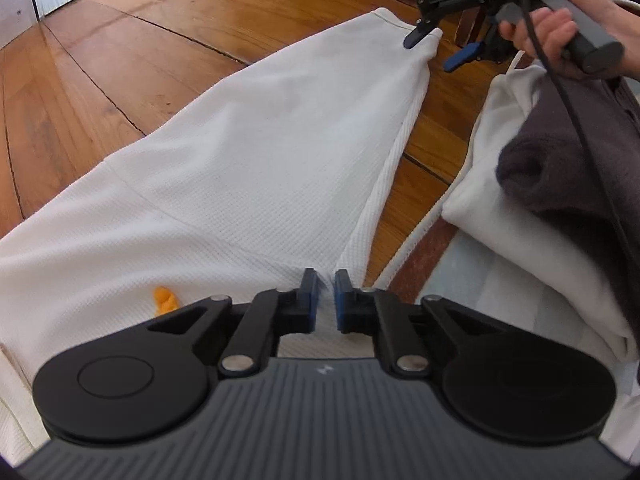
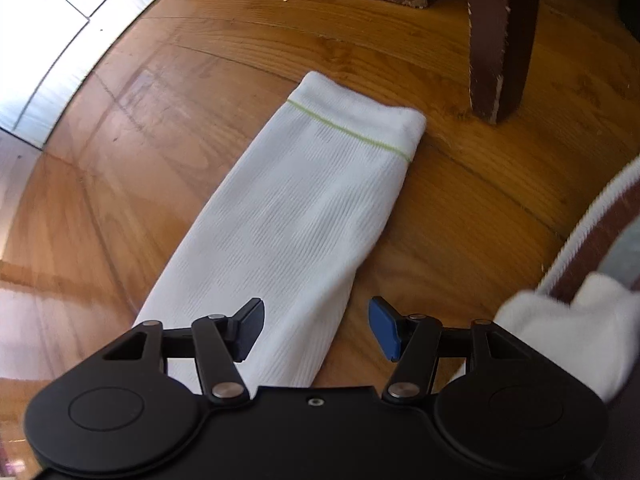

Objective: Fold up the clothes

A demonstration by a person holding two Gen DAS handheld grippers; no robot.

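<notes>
Though pinched, garment (image 1: 248,152) beneath claw (image 1: 326,280)

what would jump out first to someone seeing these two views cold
A long white garment stretches across the wooden floor, with a small orange mark near the left tool, whose fingers are pinched shut on the cloth. At the far end, the right tool hangs open over the cuff, which has a thin green line. A dark chair leg stands just past it.

The white garment (image 1: 248,152) runs off the left edge, its near part hidden under the left hand-held gripper (image 1: 326,294).
</notes>
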